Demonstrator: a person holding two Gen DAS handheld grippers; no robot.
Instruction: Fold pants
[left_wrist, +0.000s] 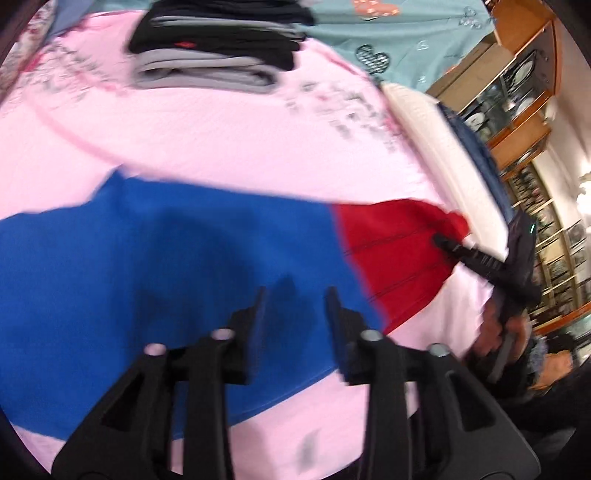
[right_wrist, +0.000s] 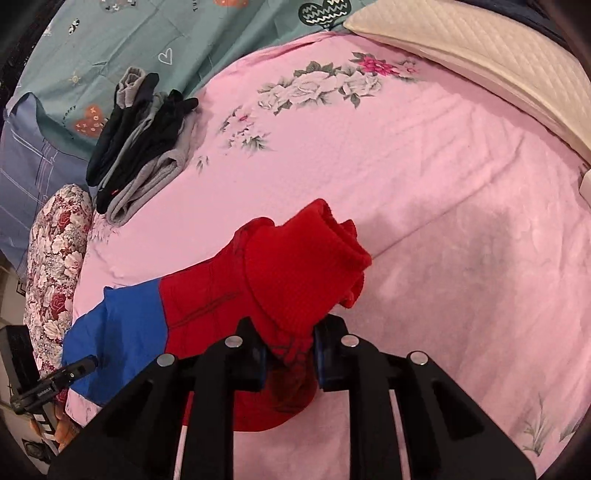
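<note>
Blue and red pants (left_wrist: 155, 266) lie across the pink bedspread (left_wrist: 221, 140). My left gripper (left_wrist: 295, 295) hovers over the blue part with its jaws apart and nothing between them. In the right wrist view my right gripper (right_wrist: 290, 343) is shut on the red end of the pants (right_wrist: 295, 266), and the ribbed red cuff bunches up above the fingers. The blue part (right_wrist: 114, 332) trails off to the left. The right gripper also shows in the left wrist view (left_wrist: 443, 242), at the red end. The left gripper's tip shows in the right wrist view (right_wrist: 83, 367), by the blue part.
A stack of folded black and grey clothes (left_wrist: 214, 55) sits at the far side of the bed, also in the right wrist view (right_wrist: 144, 147). A cream pillow (right_wrist: 480, 59), a floral pillow (right_wrist: 55, 258) and a teal sheet (right_wrist: 129, 44) border the bedspread. Wooden cabinets (left_wrist: 524, 122) stand at right.
</note>
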